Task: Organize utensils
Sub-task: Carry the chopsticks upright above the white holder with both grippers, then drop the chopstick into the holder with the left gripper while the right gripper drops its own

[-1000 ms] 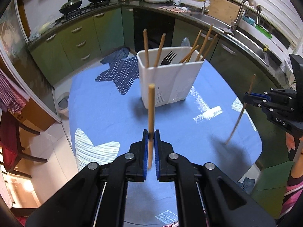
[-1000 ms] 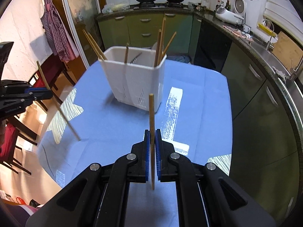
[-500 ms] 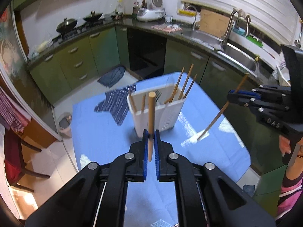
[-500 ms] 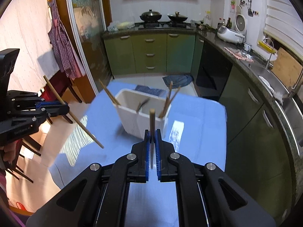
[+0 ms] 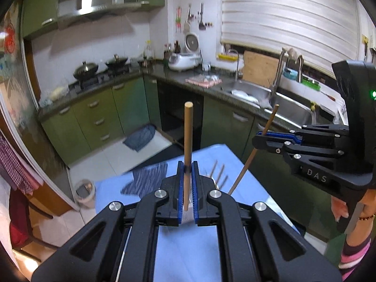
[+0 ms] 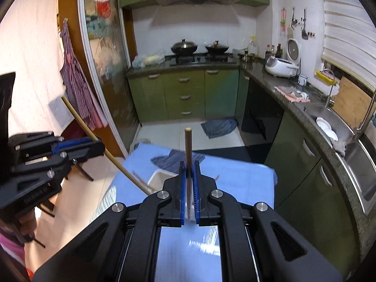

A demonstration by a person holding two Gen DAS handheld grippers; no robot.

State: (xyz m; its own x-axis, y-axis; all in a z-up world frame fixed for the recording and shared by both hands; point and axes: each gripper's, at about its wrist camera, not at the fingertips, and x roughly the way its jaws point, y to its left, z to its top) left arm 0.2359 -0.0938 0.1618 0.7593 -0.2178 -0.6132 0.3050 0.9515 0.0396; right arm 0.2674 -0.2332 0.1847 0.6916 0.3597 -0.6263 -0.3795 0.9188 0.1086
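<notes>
My left gripper [image 5: 187, 165] is shut on a wooden chopstick [image 5: 188, 131] that stands upright high above the table. My right gripper [image 6: 189, 164] is likewise shut on a second upright chopstick [image 6: 188, 143]. In the left wrist view the right gripper [image 5: 255, 139] appears at the right, its chopstick [image 5: 246, 166] slanting down. In the right wrist view the left gripper [image 6: 101, 146] shows at the left with its chopstick [image 6: 117, 162]. The white utensil holder [image 6: 158, 176] sits below on the blue tablecloth [image 6: 237, 176], mostly hidden behind my fingers. A fork's tines [image 5: 219, 172] poke up from it.
Green kitchen cabinets [image 6: 185, 94] line the back and right, with a stove and pans [image 6: 198, 47] and a sink [image 5: 291, 112]. A blue mat [image 5: 141, 137] lies on the floor and a small bin [image 5: 85, 191] stands left of the table. A red chair [image 5: 16, 216] is at far left.
Both grippers have risen well above the table, each still holding its chopstick. The holder has sunk in both views and is now largely covered by the fingers.
</notes>
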